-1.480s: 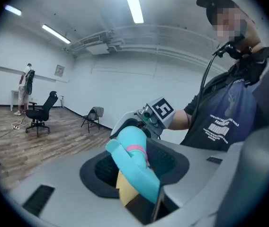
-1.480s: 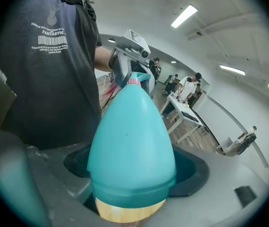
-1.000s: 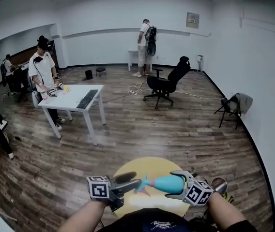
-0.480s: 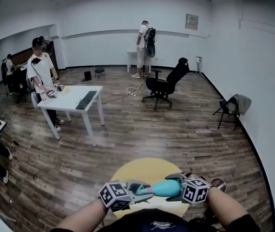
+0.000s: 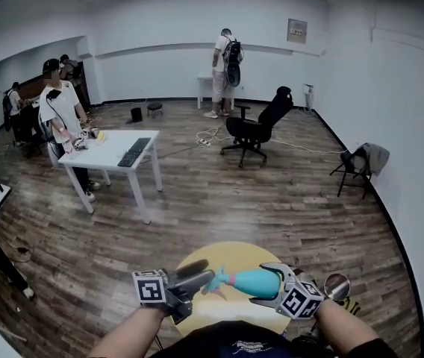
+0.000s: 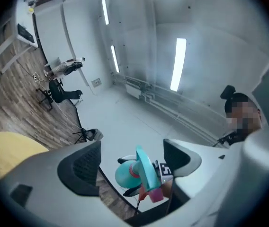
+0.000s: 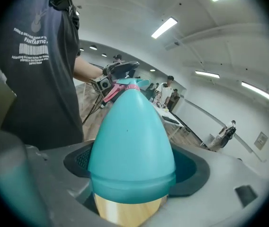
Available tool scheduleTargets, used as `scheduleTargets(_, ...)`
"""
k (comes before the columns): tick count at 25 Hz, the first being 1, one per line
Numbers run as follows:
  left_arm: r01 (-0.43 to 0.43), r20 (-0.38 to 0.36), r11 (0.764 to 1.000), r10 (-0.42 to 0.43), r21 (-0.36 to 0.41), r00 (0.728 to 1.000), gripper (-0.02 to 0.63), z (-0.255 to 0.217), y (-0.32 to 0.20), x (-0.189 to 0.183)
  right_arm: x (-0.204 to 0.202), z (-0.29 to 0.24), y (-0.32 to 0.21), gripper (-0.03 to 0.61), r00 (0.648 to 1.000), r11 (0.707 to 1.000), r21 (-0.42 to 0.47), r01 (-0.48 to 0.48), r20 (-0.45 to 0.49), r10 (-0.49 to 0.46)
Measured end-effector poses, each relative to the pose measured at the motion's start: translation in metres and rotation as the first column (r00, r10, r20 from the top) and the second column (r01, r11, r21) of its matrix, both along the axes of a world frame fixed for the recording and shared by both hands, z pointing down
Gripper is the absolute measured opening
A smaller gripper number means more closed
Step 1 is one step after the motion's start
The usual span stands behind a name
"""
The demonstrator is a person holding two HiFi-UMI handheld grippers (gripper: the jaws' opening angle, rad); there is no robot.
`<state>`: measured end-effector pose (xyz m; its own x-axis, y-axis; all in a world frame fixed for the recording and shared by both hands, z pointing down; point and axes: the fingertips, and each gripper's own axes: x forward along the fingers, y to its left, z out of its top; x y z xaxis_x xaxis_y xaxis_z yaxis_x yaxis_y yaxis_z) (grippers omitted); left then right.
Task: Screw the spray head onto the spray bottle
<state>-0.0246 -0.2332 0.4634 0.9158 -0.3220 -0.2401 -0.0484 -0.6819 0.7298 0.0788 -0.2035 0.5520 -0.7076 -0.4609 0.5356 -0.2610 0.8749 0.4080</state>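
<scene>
Bottle (image 7: 132,136) clamped in right gripper (image 5: 269,284), held level over yellow table (image 5: 227,253), spray head (image 6: 143,171) seated on its neck at left, left gripper (image 5: 206,272) jaws spread apart just beside head, untouched, white desk (image 5: 107,151) and chair (image 5: 260,125) farther off.

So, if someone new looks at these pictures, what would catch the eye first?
The teal egg-shaped plastic spray bottle catches the eye first: it lies sideways low in the head view, clamped in the right tongs, over a round yellow table. At its neck, the teal spray head with a pink trigger stands between the open left tongs, apparently not gripped.
</scene>
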Motion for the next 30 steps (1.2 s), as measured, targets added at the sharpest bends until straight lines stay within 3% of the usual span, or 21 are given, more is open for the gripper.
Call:
scheduleTargets(2, -0.107, 0.115, 0.992, 0.100, 0.062, 0.988, 0.413, 0.009, 0.019, 0.026, -0.003, 0.002, 0.001, 0.446, 0.998, 0.999, 0.012, 0.031, -0.049, -0.030)
scheduleTargets(3, -0.168, 0.211, 0.980, 0.142, 0.109, 0.967, 0.411, 0.016, 0.031, 0.041, -0.004, 0.004, 0.003, 0.445, 0.996, 0.999, 0.012, 0.050, -0.075, -0.049)
scheduleTargets(4, -0.217, 0.336, 0.961, 0.149, 0.173, 0.930, 0.331, 0.026, 0.041, 0.054, -0.005, 0.008, 0.005, 0.446, 0.991, 0.997, 0.005, 0.074, -0.109, -0.073)
scheduleTargets(5, -0.261, 0.469, 0.932, 0.119, 0.251, 0.875, 0.221, 0.037, 0.048, 0.061, -0.004, 0.015, 0.008, 0.445, 0.983, 0.994, -0.017, 0.103, -0.148, -0.105)
scheduleTargets(7, -0.367, 0.649, 0.860, 0.056, 0.355, 0.758, 0.192, 0.053, 0.059, 0.068, -0.001, 0.030, 0.018, 0.445, 0.966, 0.981, -0.104, 0.166, -0.183, -0.182)
scheduleTargets(9, -0.420, 0.707, 0.836, 0.055, 0.354, 0.705, 0.193, 0.060, 0.063, 0.070, 0.001, 0.036, 0.023, 0.445, 0.958, 0.966, -0.162, 0.200, -0.174, -0.228)
scheduleTargets(11, -0.435, 0.723, 0.832, 0.060, 0.345, 0.688, 0.193, 0.062, 0.062, 0.070, 0.001, 0.037, 0.022, 0.445, 0.954, 0.961, -0.178, 0.211, -0.175, -0.242)
scheduleTargets(14, -0.423, 0.717, 0.839, 0.057, 0.343, 0.694, 0.193, 0.064, 0.062, 0.069, 0.001, 0.038, 0.022, 0.445, 0.953, 0.958, -0.188, 0.217, -0.173, -0.249)
scheduleTargets(16, -0.376, 0.672, 0.866, 0.065, 0.329, 0.738, 0.196, 0.062, 0.060, 0.068, 0.000, 0.035, 0.022, 0.445, 0.960, 0.961, -0.184, 0.207, -0.149, -0.236)
scheduleTargets(17, -0.328, 0.622, 0.892, 0.069, 0.312, 0.780, 0.201, 0.057, 0.056, 0.067, -0.001, 0.031, 0.020, 0.445, 0.968, 0.965, -0.177, 0.195, -0.123, -0.218)
scheduleTargets(19, -0.182, 0.438, 0.953, 0.061, 0.241, 0.897, 0.215, 0.037, 0.040, 0.057, -0.003, 0.021, 0.013, 0.445, 0.988, 0.977, -0.162, 0.140, -0.037, -0.148)
scheduleTargets(20, -0.108, 0.314, 0.977, 0.046, 0.184, 0.948, 0.289, 0.025, 0.029, 0.047, -0.002, 0.016, 0.008, 0.445, 0.995, 0.982, -0.159, 0.098, 0.013, -0.097)
scheduleTargets(21, -0.052, 0.194, 0.992, 0.028, 0.119, 0.981, 0.318, 0.014, 0.020, 0.036, -0.001, 0.012, 0.004, 0.445, 0.997, 0.985, -0.161, 0.056, 0.056, -0.047)
scheduleTargets(22, -0.014, 0.100, 0.998, 0.008, 0.059, 0.995, 0.379, 0.006, 0.011, 0.025, 0.001, 0.011, 0.002, 0.445, 0.997, 0.986, -0.162, 0.024, 0.081, -0.011)
scheduleTargets(24, 0.016, 0.028, 1.000, -0.016, -0.010, 0.999, 0.391, 0.003, 0.002, 0.010, 0.002, 0.013, 0.004, 0.445, 0.997, 0.989, -0.148, 0.007, 0.074, 0.004)
scheduleTargets(26, -0.023, 0.068, 1.000, 0.022, 0.010, 0.997, 0.393, 0.007, 0.007, 0.014, 0.000, 0.016, 0.009, 0.445, 0.999, 0.992, -0.119, 0.031, 0.016, -0.029)
scheduleTargets(28, -0.130, 0.184, 0.984, 0.106, 0.124, 0.977, 0.394, 0.011, 0.029, 0.037, -0.004, 0.018, 0.013, 0.445, 0.996, 0.993, -0.095, 0.069, -0.049, -0.073)
scheduleTargets(29, -0.187, 0.286, 0.958, 0.121, 0.217, 0.951, 0.359, 0.016, 0.041, 0.050, -0.007, 0.020, 0.015, 0.445, 0.991, 0.992, -0.086, 0.094, -0.086, -0.101)
scheduleTargets(30, -0.236, 0.404, 0.921, 0.097, 0.311, 0.910, 0.205, 0.024, 0.051, 0.060, -0.008, 0.024, 0.016, 0.445, 0.983, 0.990, -0.081, 0.119, -0.129, -0.129)
